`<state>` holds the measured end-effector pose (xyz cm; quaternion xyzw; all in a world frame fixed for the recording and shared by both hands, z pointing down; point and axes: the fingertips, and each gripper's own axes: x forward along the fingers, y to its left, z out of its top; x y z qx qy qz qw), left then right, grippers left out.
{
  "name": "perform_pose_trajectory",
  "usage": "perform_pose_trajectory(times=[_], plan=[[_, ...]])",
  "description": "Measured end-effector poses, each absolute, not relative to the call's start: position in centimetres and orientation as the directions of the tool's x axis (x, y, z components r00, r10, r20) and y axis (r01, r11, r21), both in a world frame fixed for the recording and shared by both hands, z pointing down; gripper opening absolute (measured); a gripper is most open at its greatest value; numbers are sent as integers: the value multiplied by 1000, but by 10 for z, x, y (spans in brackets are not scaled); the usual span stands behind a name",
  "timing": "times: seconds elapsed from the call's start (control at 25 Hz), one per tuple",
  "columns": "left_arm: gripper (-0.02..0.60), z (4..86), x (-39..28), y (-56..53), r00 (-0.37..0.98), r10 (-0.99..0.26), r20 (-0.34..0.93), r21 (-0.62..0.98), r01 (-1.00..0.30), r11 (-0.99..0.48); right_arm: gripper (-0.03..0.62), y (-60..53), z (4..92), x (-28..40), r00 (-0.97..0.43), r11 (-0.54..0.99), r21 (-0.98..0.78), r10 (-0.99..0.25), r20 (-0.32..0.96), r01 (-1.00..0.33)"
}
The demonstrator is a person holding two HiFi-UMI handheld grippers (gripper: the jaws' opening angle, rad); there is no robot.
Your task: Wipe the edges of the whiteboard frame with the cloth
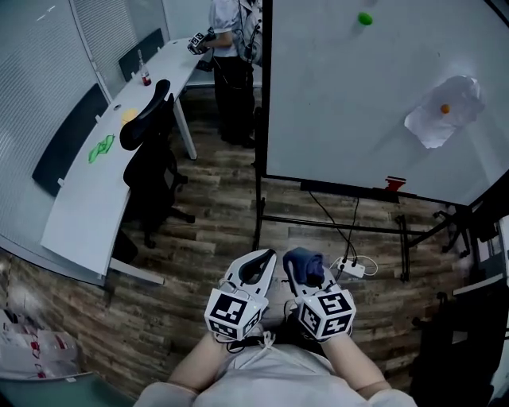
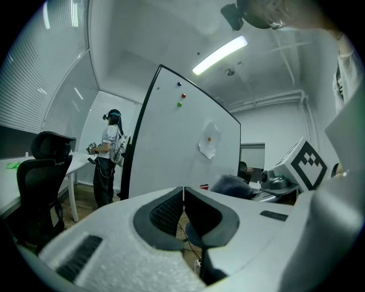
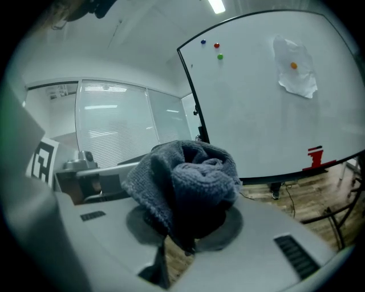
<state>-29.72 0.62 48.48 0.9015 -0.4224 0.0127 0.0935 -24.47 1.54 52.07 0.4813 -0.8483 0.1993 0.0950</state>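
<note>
The right claw [image 3: 189, 221] is closed on the cloth [image 3: 188, 174], a dark blue-grey piece of coarse, looped weave. It is bunched into a rounded lump with a paler fold curled at its top, and it bulges up and out over both jaws so that their tips are covered. In the head view the cloth [image 1: 309, 262] shows as a small dark blue wad at the far end of the right claw [image 1: 296, 275], low in the scene and close to the person's body, well apart from the whiteboard [image 1: 358, 103].

The left claw [image 2: 183, 192] has its jaws pressed together with nothing between them. In the head view the left claw [image 1: 267, 256] sits just to the left of the right one, both above the wooden floor [image 1: 207, 238].

The whiteboard stands farther off on a dark stand. Its black frame [image 1: 263, 87] runs down the left edge and along the bottom. On the board a crumpled sheet of paper [image 1: 442, 115] is pinned at the right by an orange magnet [image 1: 444, 109], with a green magnet [image 1: 365, 18] higher up. A small red object [image 1: 394, 183] rests on the bottom ledge. A white power strip [image 1: 351, 268] lies on the floor near the stand.

At the left a long white surface [image 1: 87, 199] curves away, with a black office chair [image 1: 151, 151] beside it, and a person [image 1: 231, 63] stands at its far end.
</note>
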Motion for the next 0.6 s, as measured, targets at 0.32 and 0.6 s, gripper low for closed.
perform_pose_trajectory(times=[0.32,0.6], plan=[[23,488,-291,-75,525,-842,122,137,-849,-510,75,-75,512,-243,-639,594,-236,-698,323,-769],[24,482,-282,-145,413,-904,109,131,-908,-399,75,-155,510,-220,-696,667,-213,-638,331,-713]])
